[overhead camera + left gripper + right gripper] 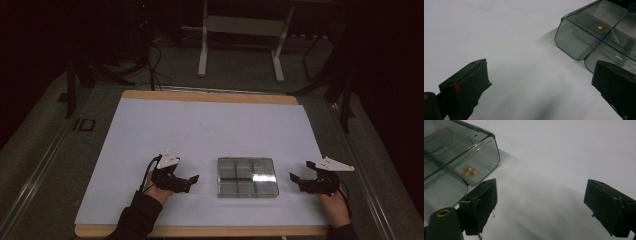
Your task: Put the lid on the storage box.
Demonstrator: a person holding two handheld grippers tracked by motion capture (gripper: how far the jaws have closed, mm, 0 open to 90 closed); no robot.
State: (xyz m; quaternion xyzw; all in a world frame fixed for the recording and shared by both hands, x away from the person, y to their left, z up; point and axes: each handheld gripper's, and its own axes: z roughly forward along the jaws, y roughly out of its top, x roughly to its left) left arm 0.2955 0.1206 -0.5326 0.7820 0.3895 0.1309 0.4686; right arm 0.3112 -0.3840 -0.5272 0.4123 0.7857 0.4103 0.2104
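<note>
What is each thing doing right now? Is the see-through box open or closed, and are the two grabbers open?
Clear divided box: flat on the table, between the two grippers; whether a lid covers it, cannot tell.
Small coppery piece: lying in one corner compartment.
Left gripper: open, empty, beside the box, apart from it.
Right gripper: open, empty, beside the box, apart from it.
White table sheet: flat.

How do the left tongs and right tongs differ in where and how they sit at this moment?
The left tongs lie left of the clear divided box; the right tongs lie on its right. The left tongs point rightward at the box, the right tongs leftward at it. Both are open, empty, apart from the box, and low over the white sheet.
</note>
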